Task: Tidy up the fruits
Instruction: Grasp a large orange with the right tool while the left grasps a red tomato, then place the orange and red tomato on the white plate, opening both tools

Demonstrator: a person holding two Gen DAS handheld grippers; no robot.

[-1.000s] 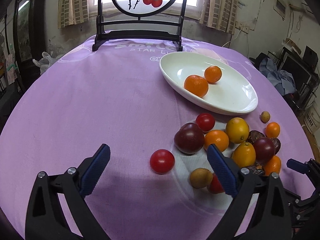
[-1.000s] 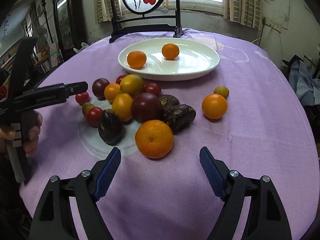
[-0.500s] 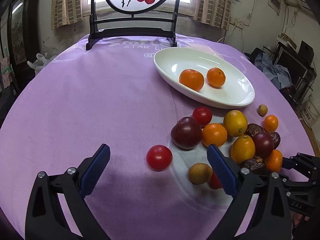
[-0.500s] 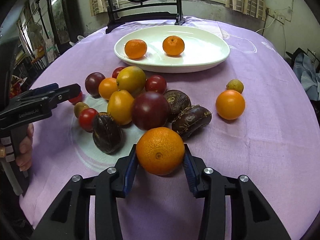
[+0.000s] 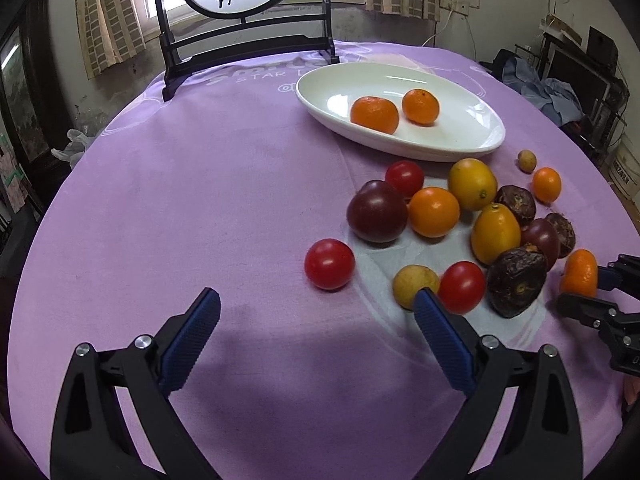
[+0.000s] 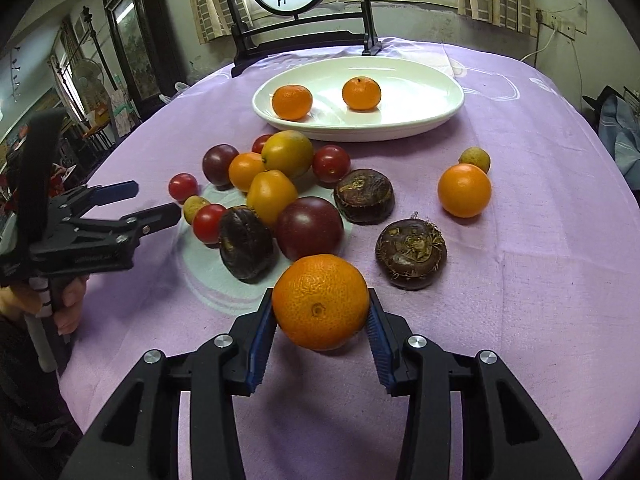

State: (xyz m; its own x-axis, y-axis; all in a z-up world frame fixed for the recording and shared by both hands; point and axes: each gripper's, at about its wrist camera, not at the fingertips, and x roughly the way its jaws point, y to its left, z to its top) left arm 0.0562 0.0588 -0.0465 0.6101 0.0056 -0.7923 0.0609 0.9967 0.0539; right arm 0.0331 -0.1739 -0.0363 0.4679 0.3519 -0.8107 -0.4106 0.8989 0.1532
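Note:
My right gripper is shut on a large orange and holds it just above the purple cloth; it shows at the right edge of the left wrist view. A white oval plate with two oranges stands beyond. A pile of mixed fruit lies between: tomatoes, yellow fruit, dark plums and brown fruit. My left gripper is open and empty, just short of a red tomato.
A lone orange and a small yellow fruit lie right of the pile. A dark wooden stand with a round painted panel stands at the table's far edge. The table edge curves close on both sides.
My right gripper closed on the large orange and lifted it slightly toward me. One brown fruit now lies apart to the right. My left gripper shifted a little and stays open.

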